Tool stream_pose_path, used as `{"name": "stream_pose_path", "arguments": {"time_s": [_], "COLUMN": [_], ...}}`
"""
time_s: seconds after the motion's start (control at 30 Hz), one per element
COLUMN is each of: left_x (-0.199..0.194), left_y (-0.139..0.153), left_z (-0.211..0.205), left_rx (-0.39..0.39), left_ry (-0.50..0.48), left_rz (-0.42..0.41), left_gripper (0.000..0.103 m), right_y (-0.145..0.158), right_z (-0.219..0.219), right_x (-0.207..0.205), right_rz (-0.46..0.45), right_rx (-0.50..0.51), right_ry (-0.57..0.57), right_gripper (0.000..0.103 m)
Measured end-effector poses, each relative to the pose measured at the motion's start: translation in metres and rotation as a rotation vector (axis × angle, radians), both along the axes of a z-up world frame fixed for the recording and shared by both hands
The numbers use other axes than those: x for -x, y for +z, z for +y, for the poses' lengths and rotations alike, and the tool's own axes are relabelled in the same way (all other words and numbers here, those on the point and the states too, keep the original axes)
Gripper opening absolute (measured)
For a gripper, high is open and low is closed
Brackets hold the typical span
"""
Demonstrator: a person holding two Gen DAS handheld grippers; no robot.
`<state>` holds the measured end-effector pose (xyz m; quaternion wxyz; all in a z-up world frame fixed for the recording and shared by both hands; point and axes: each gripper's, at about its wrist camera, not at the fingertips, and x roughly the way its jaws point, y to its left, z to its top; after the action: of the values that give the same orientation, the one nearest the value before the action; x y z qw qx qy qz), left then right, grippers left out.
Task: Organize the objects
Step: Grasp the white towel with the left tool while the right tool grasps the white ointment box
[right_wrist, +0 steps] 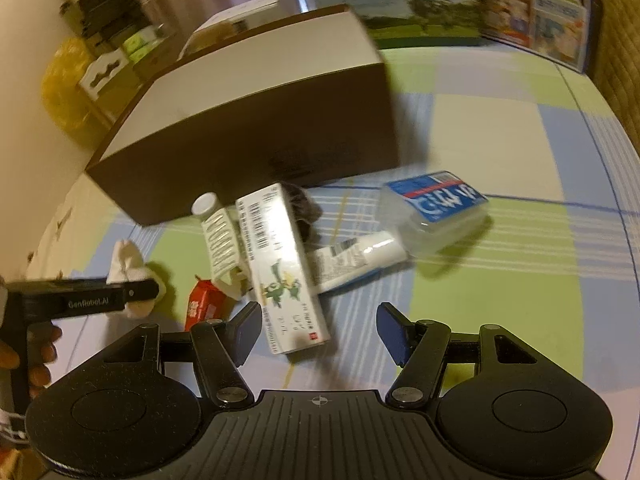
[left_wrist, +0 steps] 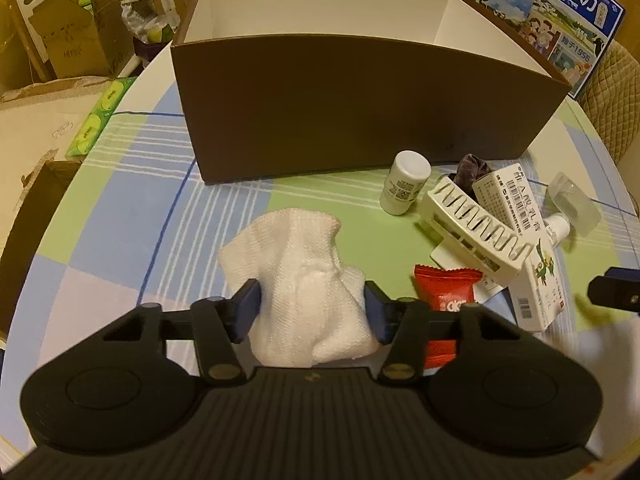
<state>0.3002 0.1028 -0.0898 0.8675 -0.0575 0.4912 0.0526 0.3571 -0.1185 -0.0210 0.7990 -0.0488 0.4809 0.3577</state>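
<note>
My left gripper is shut on a white cloth and holds it in front of the brown open box, whose white inside shows no objects. In the right wrist view the left gripper and the cloth show at the left. My right gripper is open and empty, just above the near end of a white medicine carton. A pile lies beside the box: a white bottle, a white hair claw, a red candy packet, a tube, a dark scrunchie.
A clear plastic box with a blue label lies right of the pile. Milk cartons stand behind the brown box. Cardboard boxes and green tissue packs lie off the table's left edge. The checked tablecloth extends to the right.
</note>
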Motion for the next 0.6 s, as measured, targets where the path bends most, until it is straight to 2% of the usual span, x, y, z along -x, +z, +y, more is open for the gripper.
{"name": "stream_pose_path", "arguments": {"time_s": [0.17, 0.5, 0.6], "left_x": [0.003, 0.014, 0.017], "left_y": [0.005, 0.014, 0.015], "left_z": [0.003, 0.012, 0.016], "left_rx": [0.008, 0.004, 0.003], "left_ry": [-0.001, 0.030, 0.044], "left_rz": [-0.006, -0.018, -0.018], "left_gripper": [0.044, 0.044, 0.044], "right_y": [-0.010, -0.031, -0.036], "right_z": [0.019, 0.047, 0.057], "right_x": [0.006, 0.009, 0.013], "right_rz": [-0.042, -0.118, -0.167], "right_rx": [0.044, 0.114, 0.140], "right_ry": [0.080, 0.177, 0.212], "right_gripper": [0.061, 0.060, 0.053]}}
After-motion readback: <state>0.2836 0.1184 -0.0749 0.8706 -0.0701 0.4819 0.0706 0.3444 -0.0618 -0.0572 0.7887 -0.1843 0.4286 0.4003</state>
